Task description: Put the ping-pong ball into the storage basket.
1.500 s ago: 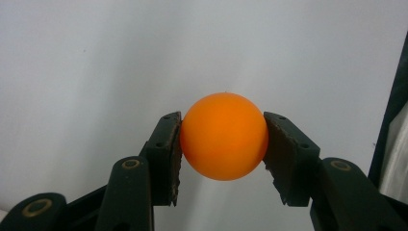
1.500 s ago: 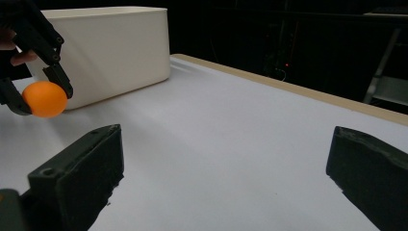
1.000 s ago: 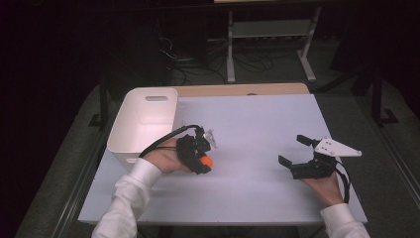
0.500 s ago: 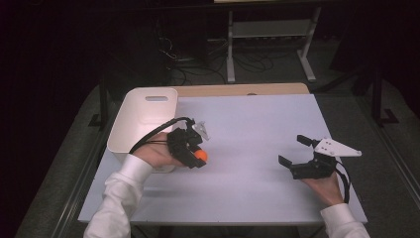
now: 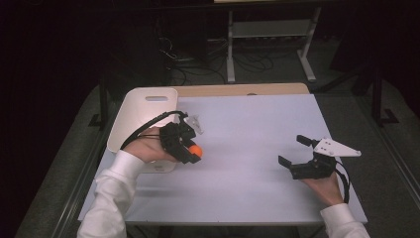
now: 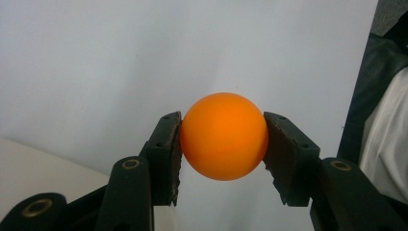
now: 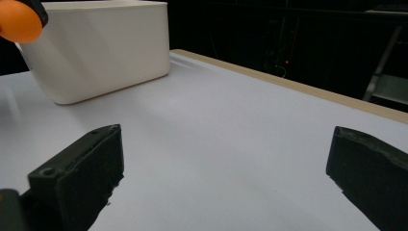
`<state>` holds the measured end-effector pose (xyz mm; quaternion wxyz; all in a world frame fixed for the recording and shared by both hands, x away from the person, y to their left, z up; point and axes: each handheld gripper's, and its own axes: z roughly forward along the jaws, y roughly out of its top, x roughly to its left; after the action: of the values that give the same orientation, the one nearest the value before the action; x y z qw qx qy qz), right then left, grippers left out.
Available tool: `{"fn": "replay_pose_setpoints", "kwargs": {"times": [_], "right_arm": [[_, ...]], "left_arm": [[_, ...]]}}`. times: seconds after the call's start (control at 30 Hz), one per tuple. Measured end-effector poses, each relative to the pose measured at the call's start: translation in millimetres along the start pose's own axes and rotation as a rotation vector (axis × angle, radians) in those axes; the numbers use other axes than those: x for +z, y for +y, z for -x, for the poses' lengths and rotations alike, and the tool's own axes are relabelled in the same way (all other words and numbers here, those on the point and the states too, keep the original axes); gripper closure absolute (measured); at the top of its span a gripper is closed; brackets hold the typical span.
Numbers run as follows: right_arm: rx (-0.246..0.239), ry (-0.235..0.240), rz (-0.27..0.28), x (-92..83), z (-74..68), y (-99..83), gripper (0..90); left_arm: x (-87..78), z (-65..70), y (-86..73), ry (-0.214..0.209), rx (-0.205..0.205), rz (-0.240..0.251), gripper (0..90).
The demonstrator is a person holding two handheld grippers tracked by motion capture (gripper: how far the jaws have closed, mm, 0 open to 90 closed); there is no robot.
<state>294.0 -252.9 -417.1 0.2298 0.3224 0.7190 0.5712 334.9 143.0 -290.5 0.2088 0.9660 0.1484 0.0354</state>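
Here, left gripper (image 6: 223, 139) clamps one orange ball (image 6: 223, 136); right gripper (image 7: 226, 163) gapes, apparently empty.

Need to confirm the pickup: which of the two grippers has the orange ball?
The left gripper: its fingers clamp the orange ball. The right gripper is open with nothing between.

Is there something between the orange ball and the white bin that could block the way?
Nothing visible does. The left hand-held gripper is shut on the orange ball, held just beside the white bin, with no object between them. The bin is open on top.
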Motion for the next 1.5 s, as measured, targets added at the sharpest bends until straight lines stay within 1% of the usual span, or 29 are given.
{"fn": "replay_pose_setpoints", "kwargs": {"times": [0.03, 0.33, 0.63, 0.67, 0.73, 0.8, 0.9, 0.97, 1.07, 1.13, 1.2, 1.27, 1.33, 1.4, 1.43, 1.5], "right_arm": [[0.000, -0.001, 0.000, 0.0, 0.0, 0.0, 0.0], [-0.003, -0.001, -0.002, 0.4, -0.3, -0.1, 0.0], [0.004, -0.003, -0.011, 0.2, -0.5, -0.3, 0.0], [0.006, -0.003, -0.013, 0.1, -0.5, -0.3, 0.0], [0.007, -0.004, -0.014, 0.0, -0.5, -0.4, 0.0], [0.007, -0.006, -0.014, 0.0, -0.5, -0.3, 0.0], [-0.002, -0.006, 0.001, 0.0, 0.4, 0.1, 0.0], [-0.001, -0.006, 0.001, -0.2, 0.6, 0.1, 0.0], [-0.002, -0.005, 0.000, 0.1, 0.5, 0.0, 0.0], [0.007, -0.007, -0.011, -0.1, -0.1, -0.3, 0.0], [-0.003, -0.005, 0.000, 0.0, 0.6, 0.1, 0.0], [0.009, -0.007, -0.003, -1.2, 0.6, 0.3, 0.0], [0.010, -0.012, -0.002, -1.9, 1.6, 0.4, 0.0], [0.003, -0.013, 0.004, -1.9, 2.5, 0.4, 0.0], [0.013, -0.012, -0.001, -2.2, 1.8, 0.4, 0.0], [0.011, -0.012, -0.001, -2.1, 1.7, 0.4, 0.0]], "left_arm": [[-1.5, -0.3, -0.7, 0.000, -0.006, 0.001, 50.6], [-13.0, -4.9, -2.6, -0.001, -0.005, -0.021, 50.6], [-22.3, -10.7, -5.5, 0.014, -0.022, -0.022, 50.6], [-23.4, -11.1, -5.7, 0.020, -0.020, -0.023, 50.6], [-24.8, -11.3, -6.1, 0.016, -0.024, -0.019, 50.6], [-26.4, -11.8, -6.1, 0.018, -0.019, -0.024, 50.5], [-29.2, -13.4, -6.2, 0.020, -0.026, -0.023, 50.6], [-31.0, -14.5, -6.2, 0.022, -0.022, -0.029, 50.6], [-32.6, -15.5, -6.4, 0.024, -0.027, -0.028, 50.6], [-34.0, -16.2, -6.7, 0.025, -0.030, -0.028, 50.6], [-36.2, -17.3, -7.0, 0.026, -0.029, -0.029, 50.6], [-38.7, -17.4, -6.8, 0.036, -0.030, -0.024, 50.6], [-41.6, -18.1, -6.2, 0.035, -0.027, -0.023, 50.6], [-43.9, -18.1, -6.0, 0.041, -0.035, -0.020, 50.6], [-45.2, -18.6, -5.8, 0.042, -0.034, -0.023, 50.6], [-48.1, -20.0, -5.8, 0.044, -0.028, -0.032, 50.6]]}}
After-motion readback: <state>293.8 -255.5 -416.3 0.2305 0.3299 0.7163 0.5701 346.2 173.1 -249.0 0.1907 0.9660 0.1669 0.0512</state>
